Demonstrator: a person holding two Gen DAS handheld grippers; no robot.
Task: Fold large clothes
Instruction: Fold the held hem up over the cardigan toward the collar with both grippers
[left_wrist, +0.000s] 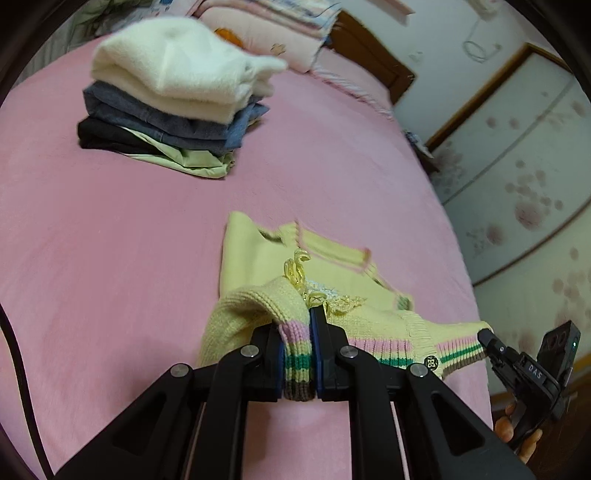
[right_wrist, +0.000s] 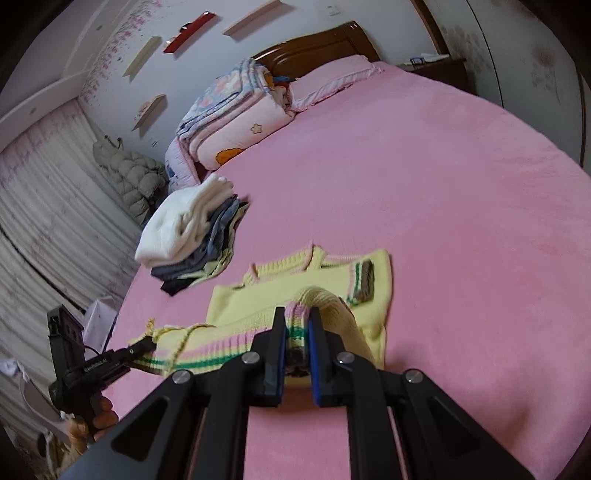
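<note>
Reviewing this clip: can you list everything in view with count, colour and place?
Sweater: one, yellow with pink, green and brown striped hem, near edge of bed.
Folded clothes stack: one, white on top, then blue-grey, black, pale green; far left on bed.
Bedspread: one, pink, covers the bed.
Quilts: folded pile, pink and blue, by the headboard.
Headboard: one, dark wood.
Left tongs: black, shut on sweater hem.
Right tongs: black, shut on sweater hem.
</note>
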